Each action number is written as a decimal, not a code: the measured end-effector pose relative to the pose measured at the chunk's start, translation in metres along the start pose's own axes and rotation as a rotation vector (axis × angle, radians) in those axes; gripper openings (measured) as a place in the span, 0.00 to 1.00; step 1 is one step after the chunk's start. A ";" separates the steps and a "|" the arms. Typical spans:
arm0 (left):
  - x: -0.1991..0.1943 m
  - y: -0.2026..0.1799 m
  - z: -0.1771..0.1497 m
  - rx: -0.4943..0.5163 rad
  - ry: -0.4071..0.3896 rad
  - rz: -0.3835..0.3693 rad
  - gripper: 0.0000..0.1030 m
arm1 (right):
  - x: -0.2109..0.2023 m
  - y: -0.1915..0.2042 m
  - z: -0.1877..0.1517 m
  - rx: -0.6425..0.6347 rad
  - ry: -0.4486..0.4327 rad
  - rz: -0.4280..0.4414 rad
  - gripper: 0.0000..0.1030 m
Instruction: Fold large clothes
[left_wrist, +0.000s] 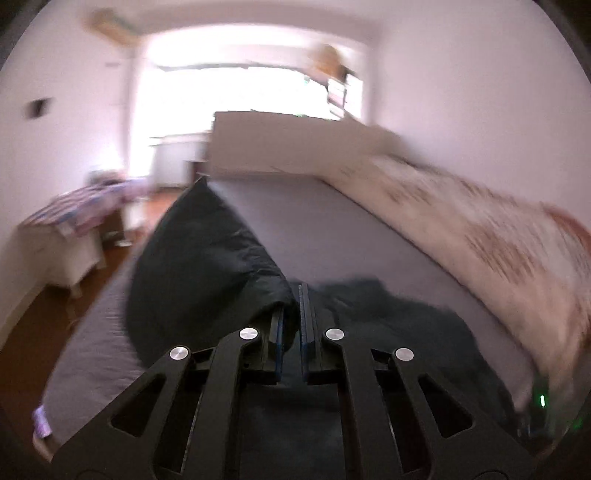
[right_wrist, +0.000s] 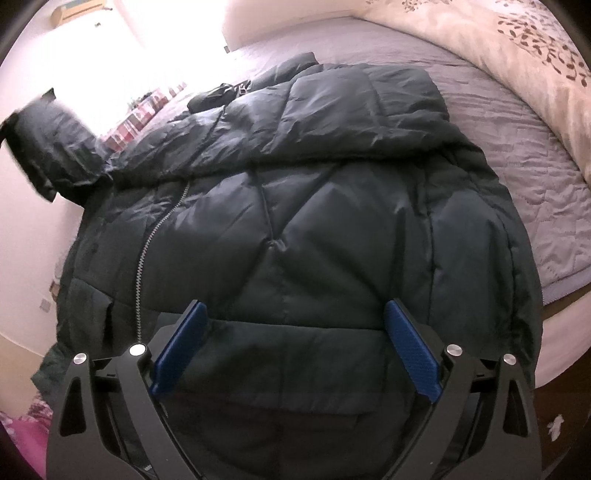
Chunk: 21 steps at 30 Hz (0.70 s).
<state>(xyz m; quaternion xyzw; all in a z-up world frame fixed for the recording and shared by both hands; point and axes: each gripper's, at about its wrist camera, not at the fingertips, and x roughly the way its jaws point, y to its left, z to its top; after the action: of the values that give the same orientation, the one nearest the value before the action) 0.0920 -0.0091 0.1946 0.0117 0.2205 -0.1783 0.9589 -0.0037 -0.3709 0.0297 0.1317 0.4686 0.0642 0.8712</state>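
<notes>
A dark quilted puffer jacket (right_wrist: 295, 229) lies spread on the grey bed sheet (right_wrist: 517, 166), with a metal zipper (right_wrist: 147, 243) running down its left side. One sleeve (right_wrist: 51, 147) is lifted off the bed at the far left. My left gripper (left_wrist: 293, 310) is shut on that sleeve (left_wrist: 199, 258), which hangs raised to the left of its fingers. My right gripper (right_wrist: 295, 332) is open and empty, low over the jacket's lower hem, one blue pad (right_wrist: 410, 347) on each side.
A cream leaf-print duvet (right_wrist: 517, 44) is bunched along the bed's right side, also in the left wrist view (left_wrist: 461, 221). A headboard (left_wrist: 288, 144) stands at the far end below a bright window. A low cabinet with checked cloth (left_wrist: 70, 229) stands left on wooden floor.
</notes>
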 end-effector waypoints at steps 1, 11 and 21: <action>0.015 -0.016 -0.006 0.025 0.051 -0.050 0.06 | -0.001 -0.001 -0.001 0.004 -0.002 0.006 0.90; 0.096 -0.046 -0.102 -0.034 0.473 -0.089 0.53 | -0.007 -0.008 -0.001 0.040 -0.013 0.052 0.89; 0.007 -0.008 -0.143 -0.105 0.403 -0.035 0.69 | -0.032 0.020 0.016 -0.014 -0.057 0.028 0.88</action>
<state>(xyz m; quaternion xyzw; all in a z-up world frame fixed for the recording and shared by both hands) 0.0348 -0.0047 0.0635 -0.0066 0.4172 -0.1775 0.8913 -0.0072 -0.3621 0.0693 0.1339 0.4410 0.0761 0.8842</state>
